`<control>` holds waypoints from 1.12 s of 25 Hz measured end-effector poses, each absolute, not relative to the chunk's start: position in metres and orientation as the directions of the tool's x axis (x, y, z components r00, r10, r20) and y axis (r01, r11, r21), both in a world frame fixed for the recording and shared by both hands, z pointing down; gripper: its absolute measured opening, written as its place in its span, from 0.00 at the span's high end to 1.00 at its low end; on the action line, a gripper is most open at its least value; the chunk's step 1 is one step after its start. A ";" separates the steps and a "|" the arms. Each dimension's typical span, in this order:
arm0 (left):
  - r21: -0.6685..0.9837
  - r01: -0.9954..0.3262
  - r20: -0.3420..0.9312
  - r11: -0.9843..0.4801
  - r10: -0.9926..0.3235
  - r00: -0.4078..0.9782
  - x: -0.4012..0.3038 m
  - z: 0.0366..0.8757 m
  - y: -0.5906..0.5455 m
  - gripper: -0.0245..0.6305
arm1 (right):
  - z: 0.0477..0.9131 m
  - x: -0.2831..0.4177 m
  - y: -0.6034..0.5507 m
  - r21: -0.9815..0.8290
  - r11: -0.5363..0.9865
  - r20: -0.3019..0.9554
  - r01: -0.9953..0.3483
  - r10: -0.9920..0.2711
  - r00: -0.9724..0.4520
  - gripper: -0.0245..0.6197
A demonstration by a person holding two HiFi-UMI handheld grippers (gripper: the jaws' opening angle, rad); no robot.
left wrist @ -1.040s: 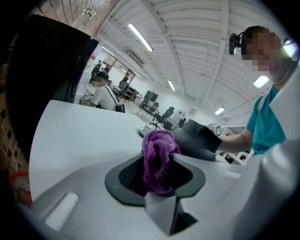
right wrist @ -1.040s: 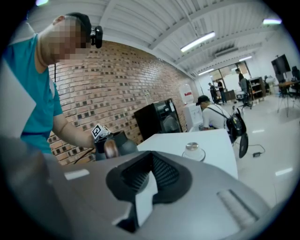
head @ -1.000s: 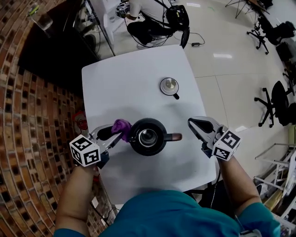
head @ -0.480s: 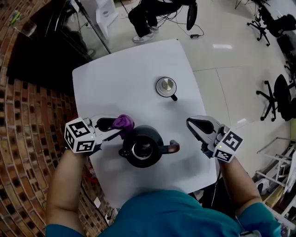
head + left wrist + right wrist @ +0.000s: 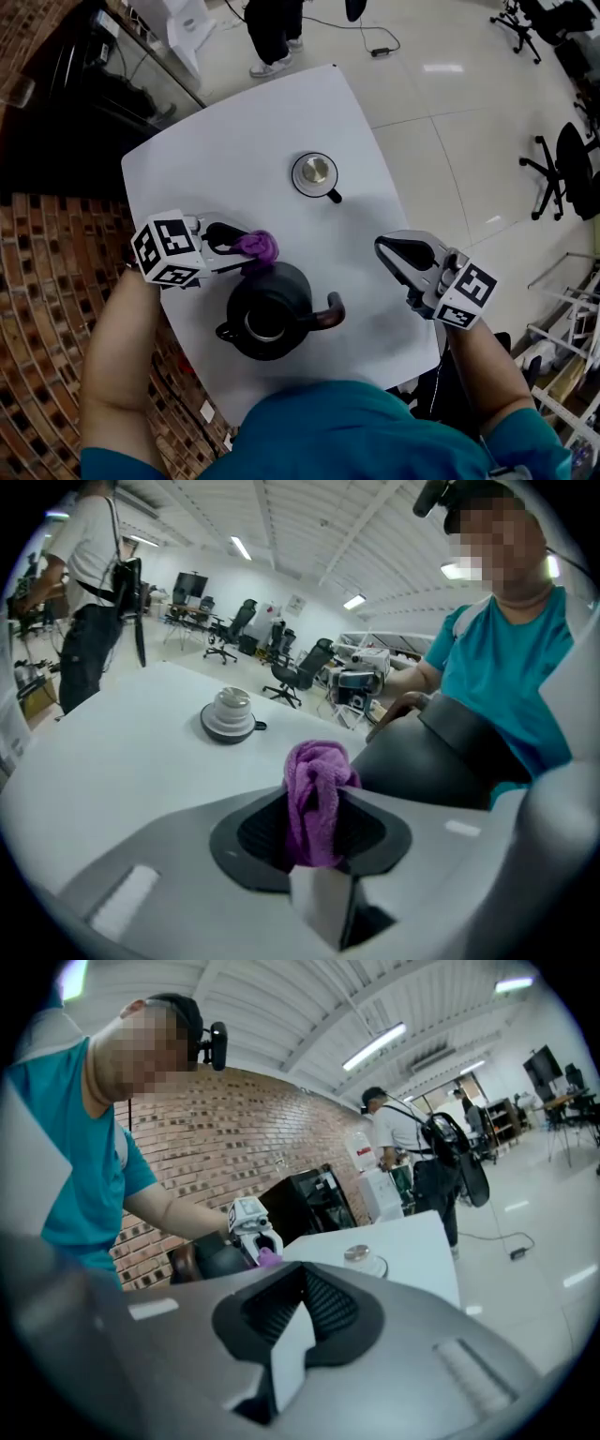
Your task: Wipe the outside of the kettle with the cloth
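Table (image 5: pixel 281 131) | left tool (image 5: pixel 242 257) pinching cloth (image 5: pixel 258 246), now at kettle (image 5: pixel 281 298) far side, seemingly touching | right tool (image 5: pixel 384 249) closed

1. A white table (image 5: pixel 234 141) stands on a pale tiled floor (image 5: pixel 450 112).
2. A round lid (image 5: pixel 314 174) with a metal knob lies on the table's far half, nearer the right edge.
3. A brick wall (image 5: pixel 47 300) runs along the left edge.
4. A dark cabinet (image 5: pixel 66 103) stands off the far left corner.
5. A person (image 5: pixel 270 28) stands beyond the far edge.
6. Office chairs (image 5: pixel 565 173) stand well off the right edge.
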State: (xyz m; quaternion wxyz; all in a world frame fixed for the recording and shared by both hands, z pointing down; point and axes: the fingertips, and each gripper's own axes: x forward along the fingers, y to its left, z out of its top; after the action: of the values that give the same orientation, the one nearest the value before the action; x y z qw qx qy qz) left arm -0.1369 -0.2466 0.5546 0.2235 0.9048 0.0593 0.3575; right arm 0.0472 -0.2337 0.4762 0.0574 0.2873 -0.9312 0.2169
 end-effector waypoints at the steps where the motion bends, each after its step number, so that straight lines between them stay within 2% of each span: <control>1: 0.445 -0.024 0.636 -0.895 0.297 0.712 -0.131 0.557 -0.247 0.78 | 0.477 0.051 -0.234 -0.374 0.737 0.230 -0.563 -0.514 -0.826 0.96; 10: 0.432 0.303 0.772 -0.850 0.522 0.364 -0.077 0.571 -0.229 0.78 | 0.487 0.078 -0.233 -0.404 0.698 0.210 -0.591 -0.558 -0.802 0.96; 14: 0.455 0.418 0.796 -0.787 0.569 0.205 -0.059 0.568 -0.207 0.78 | 0.487 0.087 -0.230 -0.414 0.685 0.195 -0.599 -0.576 -0.794 0.96; 19: 0.462 0.490 0.805 -0.739 0.582 0.118 -0.041 0.569 -0.184 0.78 | 0.482 0.096 -0.225 -0.417 0.679 0.178 -0.604 -0.591 -0.787 0.96; 22: 0.450 0.508 0.816 -0.734 0.569 0.099 -0.034 0.568 -0.173 0.78 | 0.478 0.102 -0.219 -0.412 0.679 0.171 -0.608 -0.598 -0.783 0.96; 24: 0.416 0.485 0.832 -0.770 0.537 0.139 -0.029 0.565 -0.175 0.78 | 0.474 0.106 -0.215 -0.406 0.676 0.168 -0.615 -0.606 -0.777 0.96; 26: 0.350 0.385 0.844 -0.854 0.466 0.265 -0.021 0.554 -0.190 0.78 | 0.468 0.109 -0.210 -0.400 0.673 0.163 -0.623 -0.616 -0.770 0.96; 28: 0.275 0.208 0.836 -0.939 0.340 0.431 -0.013 0.531 -0.213 0.78 | 0.462 0.113 -0.204 -0.394 0.670 0.159 -0.629 -0.625 -0.764 0.96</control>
State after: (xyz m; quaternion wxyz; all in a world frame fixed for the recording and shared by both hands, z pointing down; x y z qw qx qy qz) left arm -0.0131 -0.2132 0.5312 0.0650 0.8435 0.1626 0.5078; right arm 0.1132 -0.2045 0.4617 0.0050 0.3432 -0.9137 0.2177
